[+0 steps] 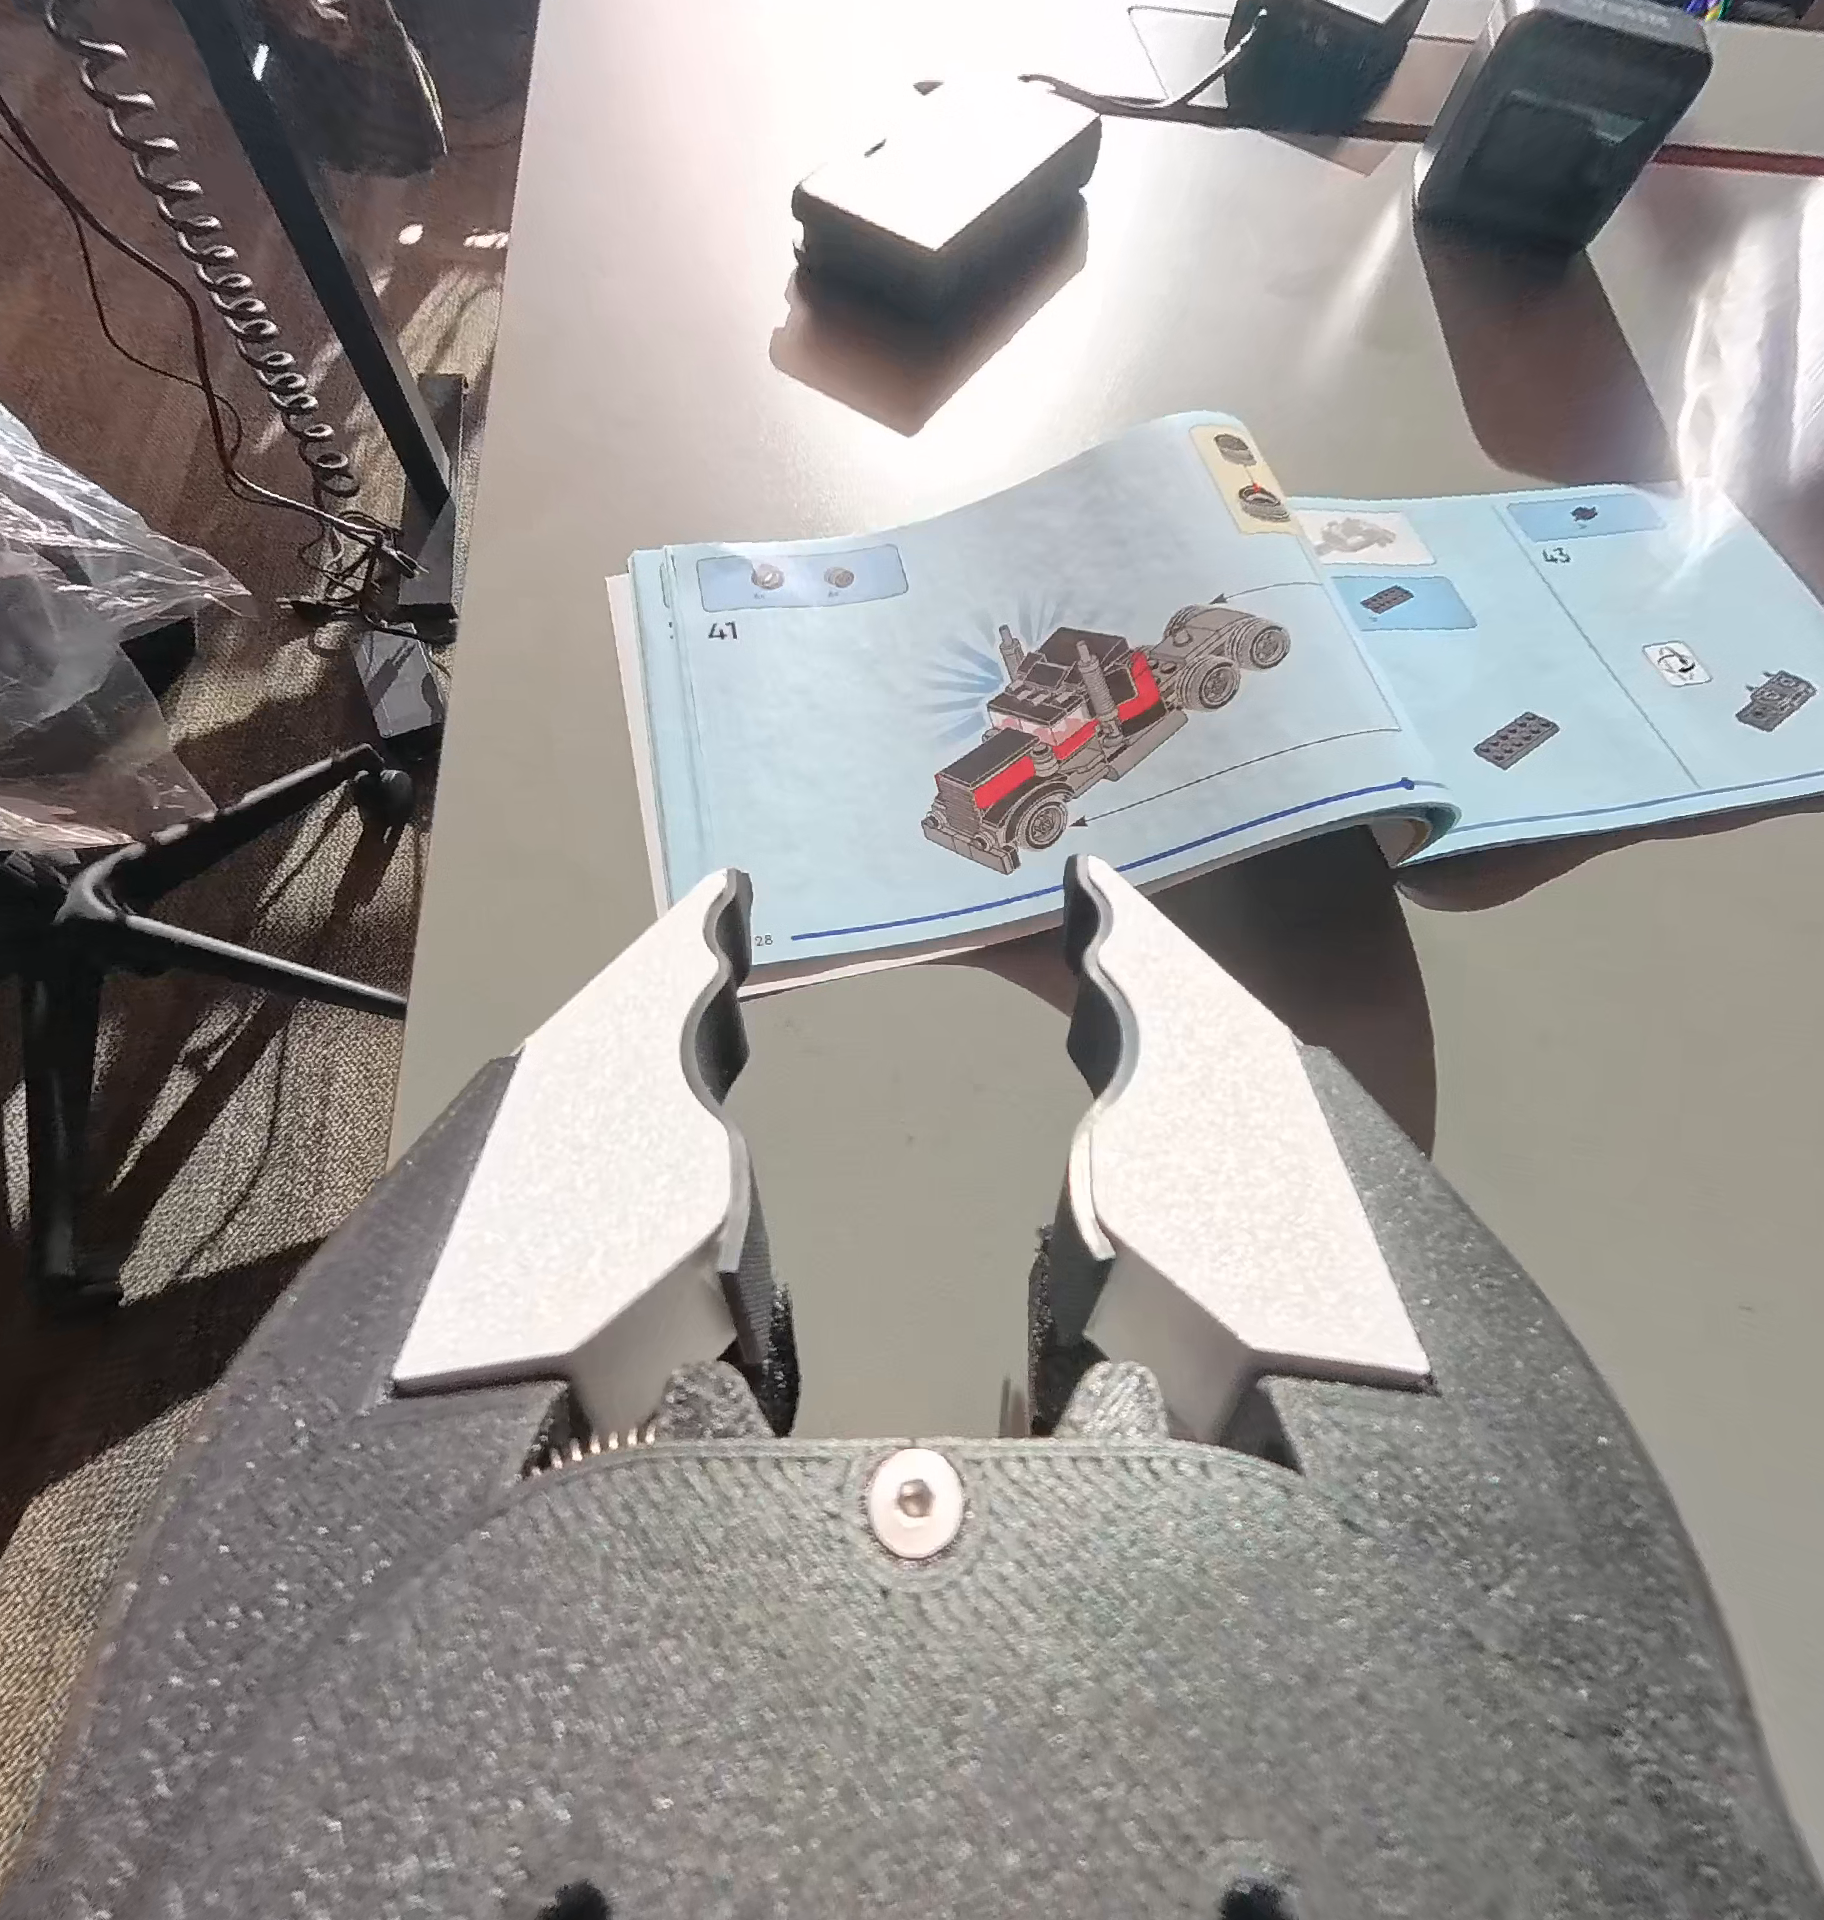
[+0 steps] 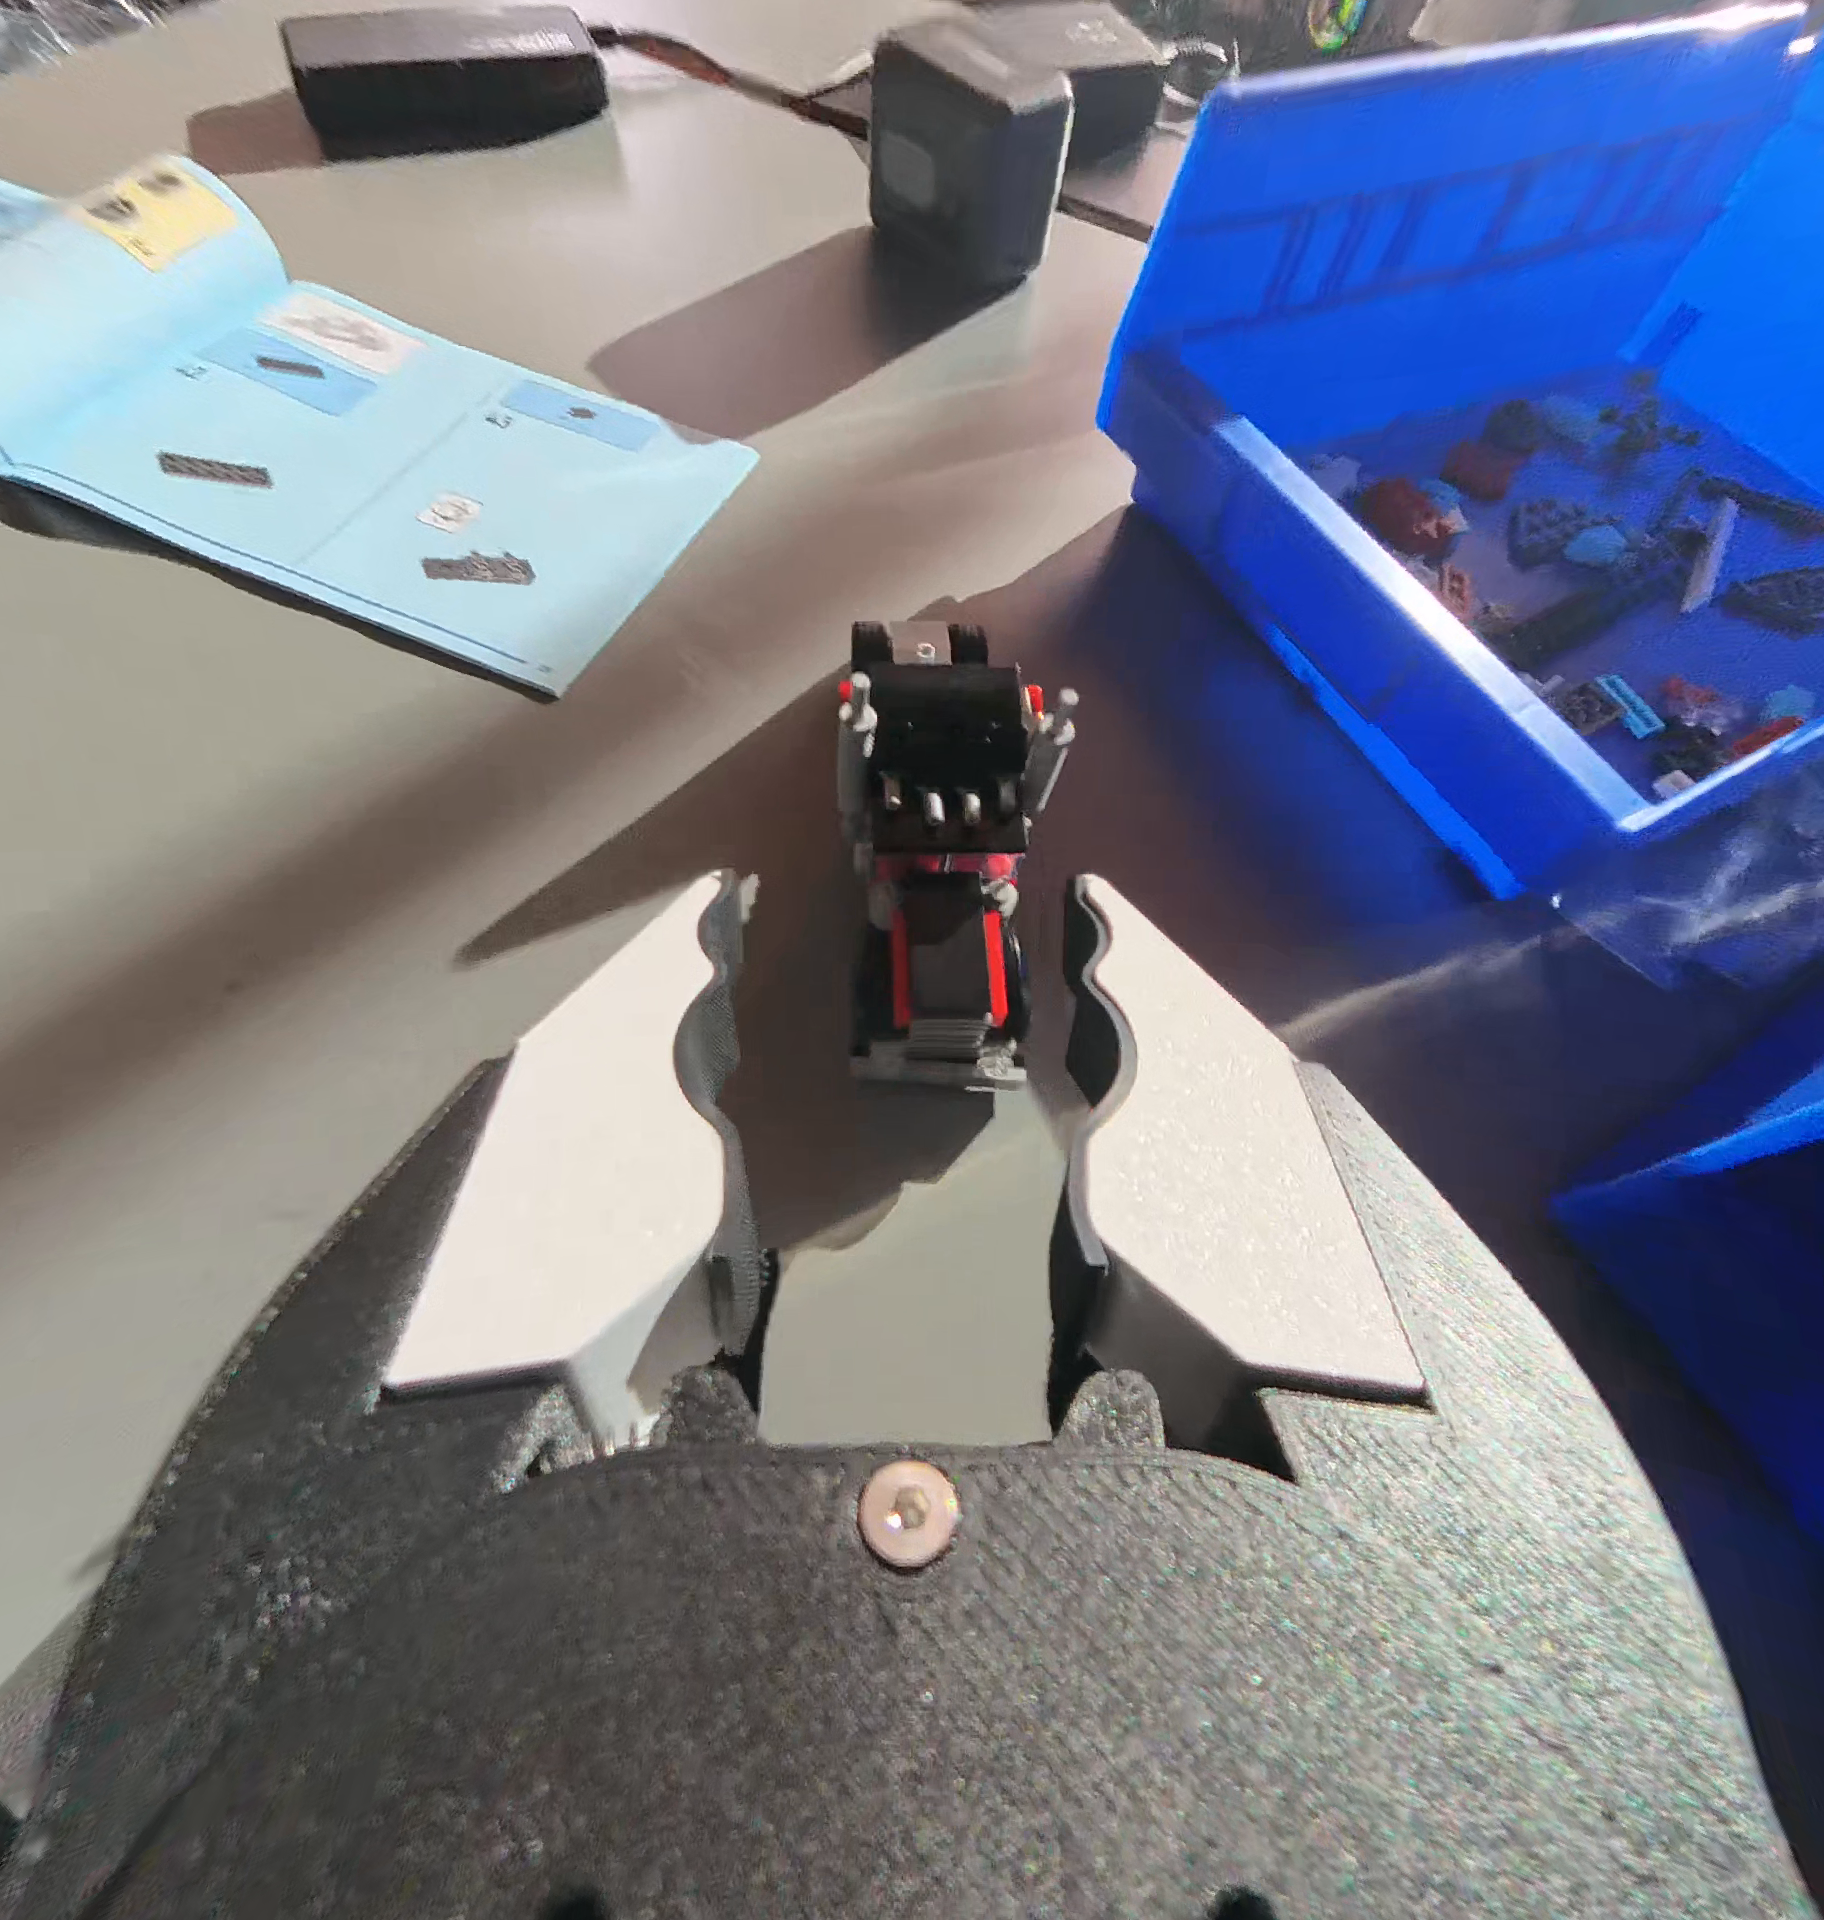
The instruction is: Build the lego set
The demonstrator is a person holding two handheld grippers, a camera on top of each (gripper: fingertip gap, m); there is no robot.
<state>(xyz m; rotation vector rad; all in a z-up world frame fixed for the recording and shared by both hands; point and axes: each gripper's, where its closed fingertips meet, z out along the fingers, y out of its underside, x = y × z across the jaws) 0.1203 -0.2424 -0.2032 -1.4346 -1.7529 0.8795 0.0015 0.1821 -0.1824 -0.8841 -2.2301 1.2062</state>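
Note:
A black, red and grey lego truck (image 2: 937, 862) stands on the grey table, its front end toward me. My right gripper (image 2: 908, 904) is open, its fingers on either side of the truck's front without touching it. A blue bin (image 2: 1303, 582) at the right holds several loose lego pieces (image 2: 1573, 582). The open light-blue instruction booklet (image 1: 1043, 686) lies ahead of my left gripper (image 1: 908, 894), which is open and empty above the table just before the booklet's near edge. The booklet also shows in the right wrist view (image 2: 295, 416) at the far left.
A black power brick (image 1: 939, 187) and a dark boxy device (image 1: 1562, 114) sit at the table's far side, also in the right wrist view (image 2: 440, 62) (image 2: 960, 156). The table's left edge (image 1: 472, 623) drops to the floor with a tripod (image 1: 160, 914), cables and a plastic bag (image 1: 35, 582). A second blue bin (image 2: 1760, 1299) stands at the right. The tips of one gripper are about 45 centimeters away from the tips of the other. From my left tips it is roughly 25 centimeters to the black power brick (image 1: 939, 187); from my right, 45 centimeters.

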